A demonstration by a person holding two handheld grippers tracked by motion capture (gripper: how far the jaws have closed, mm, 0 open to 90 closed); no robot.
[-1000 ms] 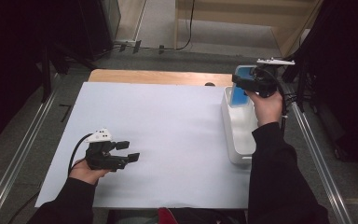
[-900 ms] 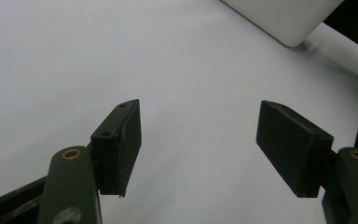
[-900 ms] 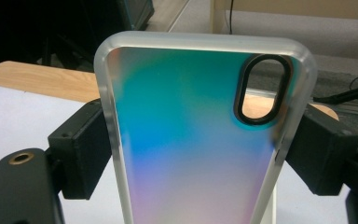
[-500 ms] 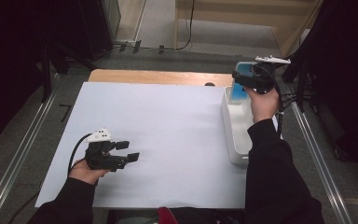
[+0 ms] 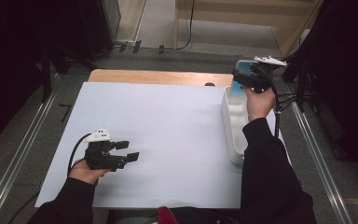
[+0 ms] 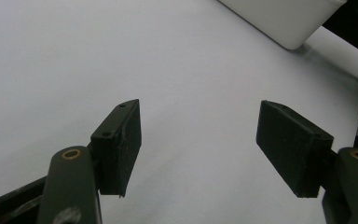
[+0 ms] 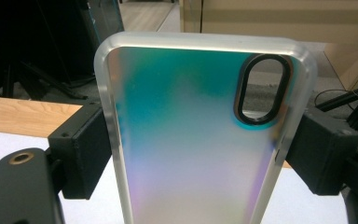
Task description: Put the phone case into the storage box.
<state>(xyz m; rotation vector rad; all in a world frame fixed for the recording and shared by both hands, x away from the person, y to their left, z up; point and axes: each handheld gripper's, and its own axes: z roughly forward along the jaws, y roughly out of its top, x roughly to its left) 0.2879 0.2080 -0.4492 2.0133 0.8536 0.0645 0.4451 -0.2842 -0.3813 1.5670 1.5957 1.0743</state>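
No lettering, label or brand can be read anywhere at the table. No numbers or signs are legible either.

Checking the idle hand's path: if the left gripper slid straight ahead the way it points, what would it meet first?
Probably the white bin. The left gripper is open and empty, with bare white sheet ahead until the bin's near wall, though depth is hard to judge.

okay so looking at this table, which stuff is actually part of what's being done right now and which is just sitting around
In use:
- phone case, iridescent, clamped across its sides by the right gripper
- white bin at the table's right edge, just below the raised case

Just there:
- left gripper, open, nothing between its jaws
- white sheet covering the table
- cables on the floor beyond the table
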